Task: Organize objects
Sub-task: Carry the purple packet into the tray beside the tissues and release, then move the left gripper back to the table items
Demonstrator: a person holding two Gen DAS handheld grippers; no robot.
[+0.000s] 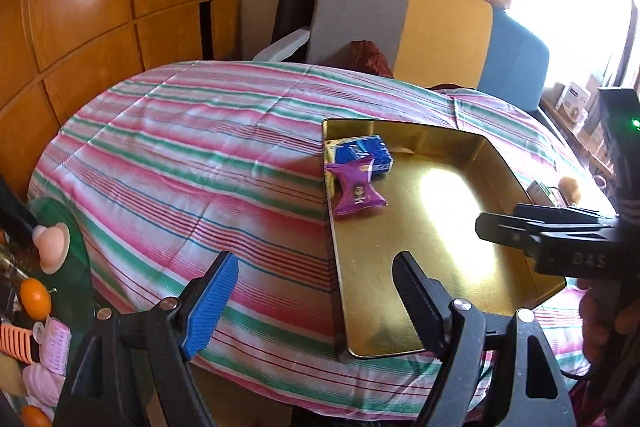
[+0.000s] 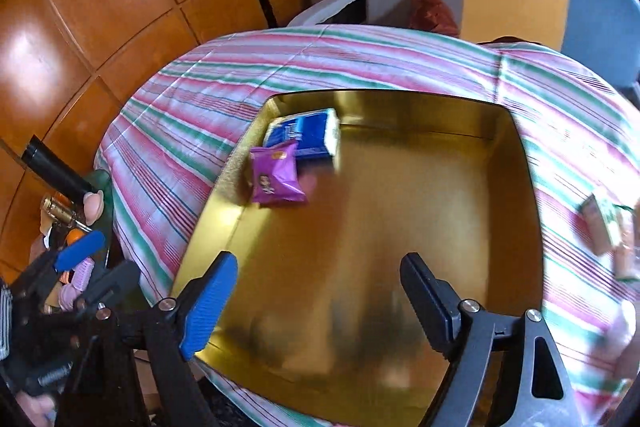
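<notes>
A gold metal tray point(image 1: 444, 227) lies on the striped cloth, also filling the right wrist view point(image 2: 400, 227). In its far left corner rest a purple snack packet point(image 1: 356, 189) point(image 2: 276, 175) and a blue packet point(image 1: 362, 153) point(image 2: 304, 135), the purple one partly over the blue. My left gripper point(image 1: 316, 303) is open and empty, straddling the tray's near left edge. My right gripper point(image 2: 318, 303) is open above the tray's near floor with nothing between its fingers; it also shows from the side point(image 1: 500, 219) at the tray's right edge. The left gripper point(image 2: 98, 269) appears at lower left.
The striped cloth point(image 1: 180, 155) covers a rounded table. Small cartons point(image 2: 600, 227) lie on the cloth right of the tray. At the left, a green glass surface point(image 1: 76, 227) holds oranges point(image 1: 36, 295), hair rollers and clutter. Grey, yellow and blue cushions point(image 1: 444, 27) stand behind.
</notes>
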